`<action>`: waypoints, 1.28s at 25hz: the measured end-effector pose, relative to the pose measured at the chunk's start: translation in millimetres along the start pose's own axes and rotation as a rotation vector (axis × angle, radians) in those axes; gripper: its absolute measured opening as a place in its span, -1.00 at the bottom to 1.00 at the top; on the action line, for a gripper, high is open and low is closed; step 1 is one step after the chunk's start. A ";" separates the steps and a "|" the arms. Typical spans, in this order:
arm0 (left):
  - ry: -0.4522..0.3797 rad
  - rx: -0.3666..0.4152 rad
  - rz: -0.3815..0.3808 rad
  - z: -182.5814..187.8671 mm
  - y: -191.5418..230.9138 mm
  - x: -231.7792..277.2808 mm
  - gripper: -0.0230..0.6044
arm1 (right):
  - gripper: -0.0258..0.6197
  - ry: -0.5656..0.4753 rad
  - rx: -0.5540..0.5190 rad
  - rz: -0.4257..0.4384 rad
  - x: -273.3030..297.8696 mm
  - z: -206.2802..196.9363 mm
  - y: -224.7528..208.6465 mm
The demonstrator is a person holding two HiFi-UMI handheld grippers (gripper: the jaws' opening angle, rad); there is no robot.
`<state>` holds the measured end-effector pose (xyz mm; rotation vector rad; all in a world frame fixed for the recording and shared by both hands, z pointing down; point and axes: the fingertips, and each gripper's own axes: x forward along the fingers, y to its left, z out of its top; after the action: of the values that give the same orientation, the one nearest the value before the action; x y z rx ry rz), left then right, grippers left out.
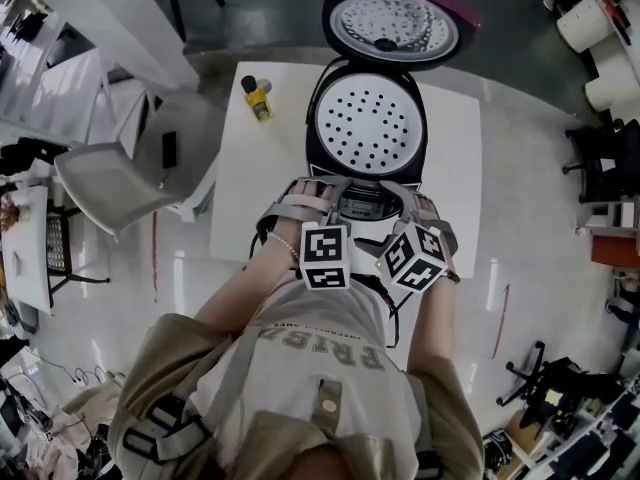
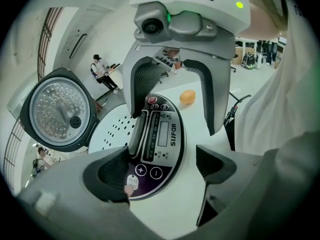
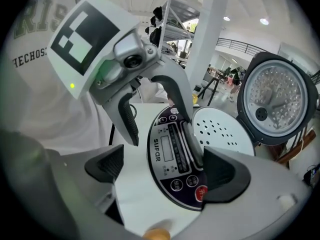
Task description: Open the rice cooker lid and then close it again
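The rice cooker (image 1: 368,143) stands on a white table (image 1: 455,183) with its lid (image 1: 392,23) swung fully up and back, so the perforated inner plate (image 1: 370,123) shows. Both grippers hover at the cooker's front, over the dark control panel (image 2: 160,139). My left gripper (image 1: 312,200) is open, its jaws straddling the panel's button end (image 2: 160,169). My right gripper (image 1: 412,206) faces it, also open and holding nothing (image 3: 165,171). The lid (image 3: 275,96) appears in both gripper views.
A small yellow bottle (image 1: 258,98) stands on the table left of the cooker. A small orange object (image 2: 187,97) lies on the table by the right gripper. A grey chair (image 1: 130,173) stands left of the table; people and shelving are around the room.
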<state>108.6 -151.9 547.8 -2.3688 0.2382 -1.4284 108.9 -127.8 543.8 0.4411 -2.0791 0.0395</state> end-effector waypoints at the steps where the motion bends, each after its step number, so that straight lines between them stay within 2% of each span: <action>1: -0.003 0.002 0.001 0.4 0.5 0.0 0.46 | 0.54 -0.002 0.004 0.001 -0.3 0.1 -0.4; 5: -0.023 -0.004 -0.009 1.1 0.9 -1.6 0.45 | 0.54 -0.021 0.020 0.000 -1.1 2.2 -1.1; 11: -0.072 -0.057 -0.044 3.3 2.7 -5.3 0.45 | 0.54 -0.109 0.091 0.009 -5.1 9.3 -4.1; 16: -0.118 -0.077 -0.030 9.1 12.4 -16.9 0.45 | 0.54 -0.162 0.129 0.011 -12.0 14.9 -5.3; 25: -0.123 -0.055 0.128 4.0 64.2 -41.1 0.45 | 0.54 -0.312 0.134 -0.163 -48.5 43.7 -48.6; 32: -0.138 -0.073 0.236 0.8 117.6 -64.3 0.45 | 0.54 -0.341 0.112 -0.256 -71.8 54.9 -88.0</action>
<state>83.8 -238.9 448.9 -2.3909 0.5217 -1.1617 125.3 -200.0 441.7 0.8282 -2.3431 -0.0762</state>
